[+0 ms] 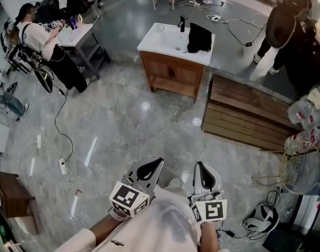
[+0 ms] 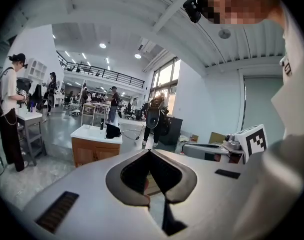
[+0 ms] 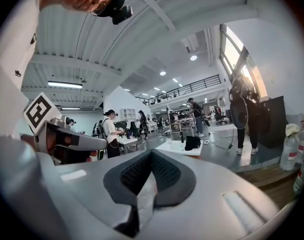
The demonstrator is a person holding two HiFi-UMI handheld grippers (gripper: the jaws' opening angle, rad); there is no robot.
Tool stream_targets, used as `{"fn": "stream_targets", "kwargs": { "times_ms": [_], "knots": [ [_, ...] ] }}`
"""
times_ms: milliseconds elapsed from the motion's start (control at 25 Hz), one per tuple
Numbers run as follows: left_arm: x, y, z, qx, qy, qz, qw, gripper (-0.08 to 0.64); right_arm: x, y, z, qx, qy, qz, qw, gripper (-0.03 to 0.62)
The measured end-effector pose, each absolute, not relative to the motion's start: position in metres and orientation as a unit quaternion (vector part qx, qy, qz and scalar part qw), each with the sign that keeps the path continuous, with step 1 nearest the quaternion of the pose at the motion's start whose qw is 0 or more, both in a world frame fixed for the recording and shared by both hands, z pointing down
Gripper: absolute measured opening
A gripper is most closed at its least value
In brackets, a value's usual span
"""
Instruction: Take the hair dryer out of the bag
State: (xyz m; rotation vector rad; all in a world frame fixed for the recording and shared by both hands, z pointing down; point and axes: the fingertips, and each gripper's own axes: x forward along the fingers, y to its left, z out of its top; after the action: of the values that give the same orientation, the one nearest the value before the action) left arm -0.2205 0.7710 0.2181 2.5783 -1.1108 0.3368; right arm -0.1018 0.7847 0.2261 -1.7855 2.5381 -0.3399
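A black bag (image 1: 199, 38) stands on the white top of a wooden sink cabinet (image 1: 170, 75), beside a black faucet, several steps ahead of me across the grey floor. No hair dryer shows in any view. My left gripper (image 1: 160, 161) and right gripper (image 1: 200, 165) are held close to my body at the bottom of the head view, both shut and empty, far from the bag. The left gripper view has the bag (image 2: 112, 131) small beyond the closed jaw tips (image 2: 150, 151). In the right gripper view the bag (image 3: 192, 143) lies past the closed tips (image 3: 152, 153).
A low wooden platform (image 1: 244, 112) lies right of the cabinet. One person (image 1: 44, 41) works at a table at the far left, another (image 1: 291, 30) stands at the far right. Cables and a power strip (image 1: 62, 166) trail on the left floor. Water bottles (image 1: 307, 114) and a fan (image 1: 301, 167) stand at the right.
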Motion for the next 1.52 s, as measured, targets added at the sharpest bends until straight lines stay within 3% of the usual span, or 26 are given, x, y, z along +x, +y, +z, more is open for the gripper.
{"fn": "stream_targets", "kwargs": {
  "times_ms": [520,1520],
  "knots": [
    [-0.224,0.719,0.228,0.893,-0.4,0.109,0.172,0.006,-0.105,0.731,0.23,-0.567,0.814,-0.124,0.012,0.009],
    [-0.278,0.403,0.214,0.915,-0.349,0.071,0.191,0.006,-0.145,0.437,0.208,-0.64,0.759,-0.119,-0.003,0.009]
  ]
}}
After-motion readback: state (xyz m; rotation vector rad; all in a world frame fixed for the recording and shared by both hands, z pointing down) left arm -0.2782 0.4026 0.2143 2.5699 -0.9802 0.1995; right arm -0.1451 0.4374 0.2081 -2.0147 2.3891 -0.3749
